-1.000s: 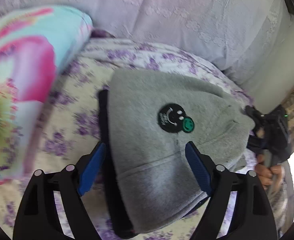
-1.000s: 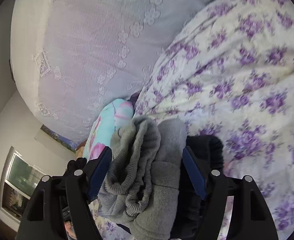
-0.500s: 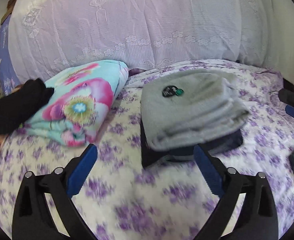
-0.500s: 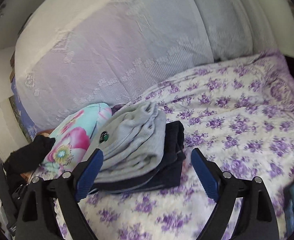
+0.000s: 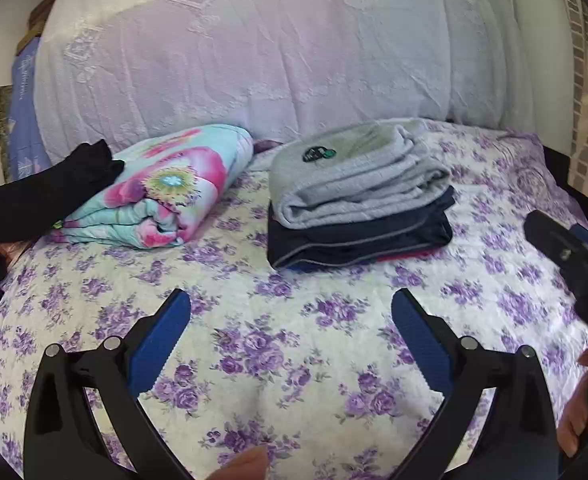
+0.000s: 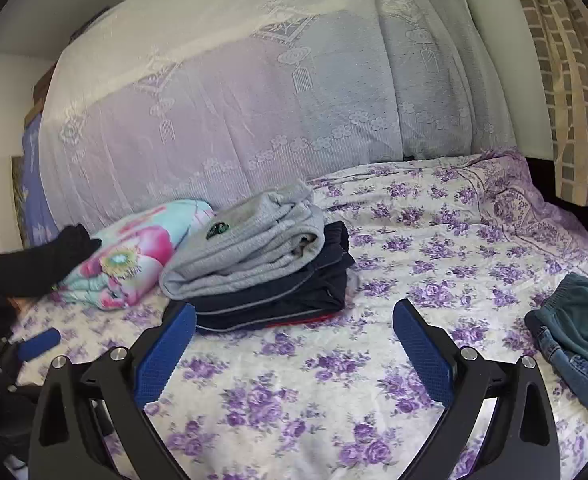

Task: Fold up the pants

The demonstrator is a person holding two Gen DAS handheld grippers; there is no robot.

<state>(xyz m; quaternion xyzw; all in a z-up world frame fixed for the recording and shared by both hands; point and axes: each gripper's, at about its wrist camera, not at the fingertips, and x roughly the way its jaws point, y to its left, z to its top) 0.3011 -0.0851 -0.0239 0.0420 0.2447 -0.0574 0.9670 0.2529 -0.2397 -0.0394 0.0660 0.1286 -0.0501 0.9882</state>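
Note:
Folded grey pants (image 5: 354,176) with a small dark patch lie on top of folded dark navy pants (image 5: 358,240) on the purple-flowered bed; the stack also shows in the right wrist view (image 6: 249,252). My left gripper (image 5: 289,324) is open and empty, held back over bare bedspread in front of the stack. My right gripper (image 6: 294,332) is open and empty, just in front of the stack. The right gripper's body shows at the right edge of the left wrist view (image 5: 566,252). Unfolded teal and denim garments (image 6: 574,328) lie at the right.
A rolled flowered blanket (image 5: 161,192) lies left of the stack, with black clothing (image 5: 37,196) draped on its left end. A lace-covered headboard (image 5: 253,60) rises behind. A brick-pattern curtain (image 6: 562,80) hangs at the right.
Both grippers have let go of the grey pants and pulled back from the stack toward the near side of the bed. The grey pants stay folded on the navy pants.

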